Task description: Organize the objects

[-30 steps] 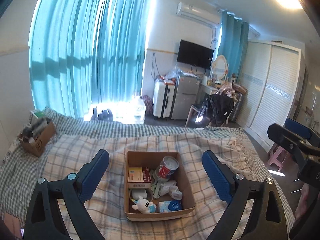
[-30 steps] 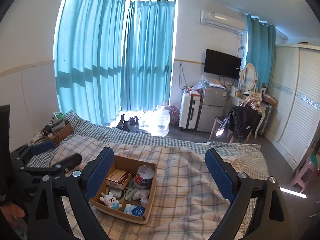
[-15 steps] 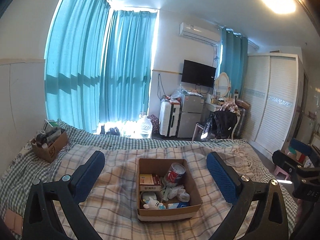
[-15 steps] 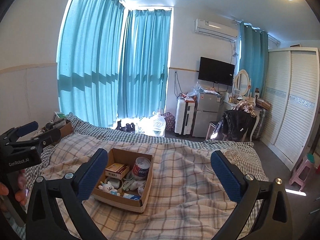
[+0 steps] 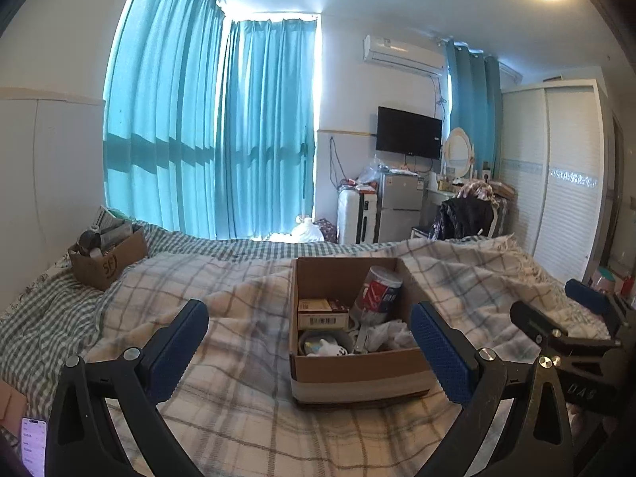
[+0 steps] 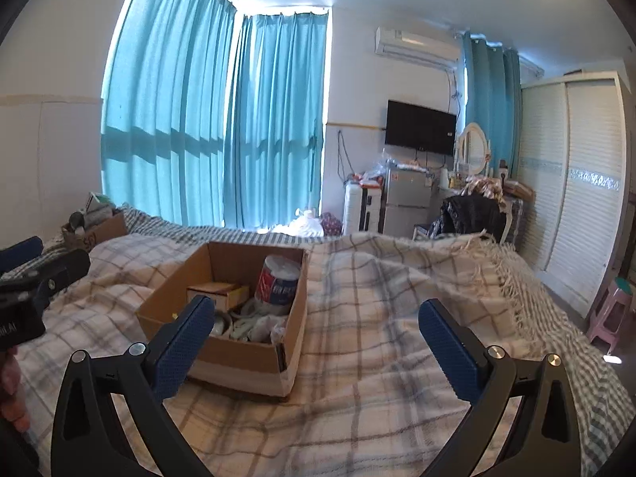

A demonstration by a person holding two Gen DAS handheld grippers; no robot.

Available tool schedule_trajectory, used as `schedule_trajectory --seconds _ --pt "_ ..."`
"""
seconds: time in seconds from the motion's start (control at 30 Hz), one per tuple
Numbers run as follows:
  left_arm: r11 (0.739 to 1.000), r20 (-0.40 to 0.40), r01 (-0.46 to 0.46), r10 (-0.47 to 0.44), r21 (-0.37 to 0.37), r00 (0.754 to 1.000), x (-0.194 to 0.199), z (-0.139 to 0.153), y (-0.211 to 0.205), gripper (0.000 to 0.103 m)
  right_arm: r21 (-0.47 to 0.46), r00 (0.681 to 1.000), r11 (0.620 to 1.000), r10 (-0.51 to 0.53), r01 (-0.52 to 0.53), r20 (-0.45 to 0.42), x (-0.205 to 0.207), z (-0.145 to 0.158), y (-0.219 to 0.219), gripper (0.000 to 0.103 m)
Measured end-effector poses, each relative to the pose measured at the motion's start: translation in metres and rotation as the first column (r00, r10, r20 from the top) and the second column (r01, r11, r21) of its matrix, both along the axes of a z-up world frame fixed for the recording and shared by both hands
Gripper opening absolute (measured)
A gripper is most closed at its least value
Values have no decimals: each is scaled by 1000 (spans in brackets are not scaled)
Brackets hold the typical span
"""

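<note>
An open cardboard box (image 5: 357, 373) sits on the plaid blanket in the middle of the bed. It holds a red-and-white can (image 5: 377, 294), a small orange-brown carton (image 5: 320, 314), a white toy figure (image 5: 328, 348) and crumpled white items. My left gripper (image 5: 310, 342) is open and empty, low over the blanket just in front of the box. My right gripper (image 6: 316, 338) is open and empty, to the right of the box (image 6: 222, 318). Each gripper shows at the edge of the other's view.
A second cardboard box (image 5: 105, 260) with several items stands at the bed's far left by the wall. A phone (image 5: 33, 449) lies at the lower left. A wardrobe (image 6: 572, 206), pink stool (image 6: 612, 310), fridge and chair stand beyond the bed on the right.
Both grippers have dropped lower and moved closer to the box, which now looks larger and is seen from a flatter angle. Both stay open.
</note>
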State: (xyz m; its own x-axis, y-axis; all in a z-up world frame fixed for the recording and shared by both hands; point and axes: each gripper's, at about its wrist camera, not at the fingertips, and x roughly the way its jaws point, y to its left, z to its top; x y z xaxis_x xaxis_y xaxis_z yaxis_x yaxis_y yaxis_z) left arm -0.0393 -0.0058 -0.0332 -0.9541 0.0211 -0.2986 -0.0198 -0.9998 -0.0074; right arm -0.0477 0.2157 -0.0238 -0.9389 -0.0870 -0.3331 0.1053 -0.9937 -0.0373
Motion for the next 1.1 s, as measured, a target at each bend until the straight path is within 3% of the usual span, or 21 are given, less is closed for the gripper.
schedule_trajectory --seconds 0.1,0.5,1.1 --pt "1000 12 -3 4 -27 1000 2 -15 6 103 -16 999 1000 -17 18 28 -5 -6 2 103" --pt "996 31 -36 34 77 999 7 -17 -13 103 28 1000 999 -27 27 -3 3 -4 -5 103" --pt "997 43 -23 20 74 999 8 -19 -11 103 39 1000 999 -23 24 -6 5 -5 -6 103"
